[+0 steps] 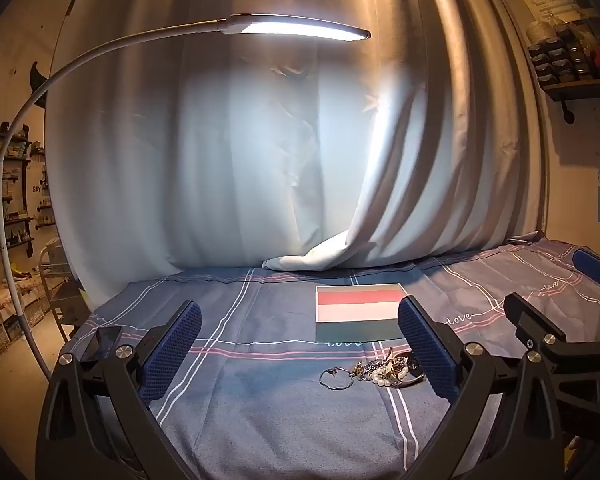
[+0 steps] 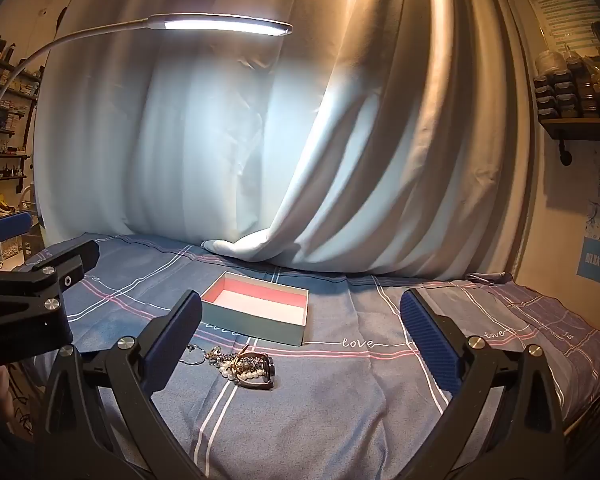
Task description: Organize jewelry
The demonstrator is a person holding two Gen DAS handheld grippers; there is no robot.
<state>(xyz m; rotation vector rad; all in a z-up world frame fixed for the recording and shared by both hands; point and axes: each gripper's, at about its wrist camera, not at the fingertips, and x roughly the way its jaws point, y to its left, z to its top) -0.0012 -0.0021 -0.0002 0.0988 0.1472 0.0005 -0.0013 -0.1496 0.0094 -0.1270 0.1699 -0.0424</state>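
Both grippers hover low over the blue plaid cloth (image 2: 340, 400) on the tabletop, and nothing is in hand yet. The left gripper (image 1: 300, 344) has its fingers spread as wide as they go, empty; the right gripper (image 2: 300, 340) matches it, fingers fully apart, gripping nothing.

The jewelry pile (image 2: 240, 364) lies on the cloth in a small tangle: a pearl strand, a dark beaded chain, a thin wire hoop (image 1: 336, 378) out to one side, and what looks like a watch or bangle on the edge. It sits just in front of the open box (image 2: 260, 308), near it but not touching. From the left wrist view the heap is close to the inner face of the right-hand finger; from the right wrist view it is close to the left-hand finger.

My read on handling: these pieces are light, loose and slippery, and the chains look knotted, so pulling one will likely drag the rest. The soft cloth may bunch under a pinch. The stiff band looks the surest thing to grip, across its width; the hoop is thin and could slip between the pads, and the pearls are best taken by pinching the strand.

Both grippers point forward and slightly downward, side by side, the other's fingers showing at each frame's edge.
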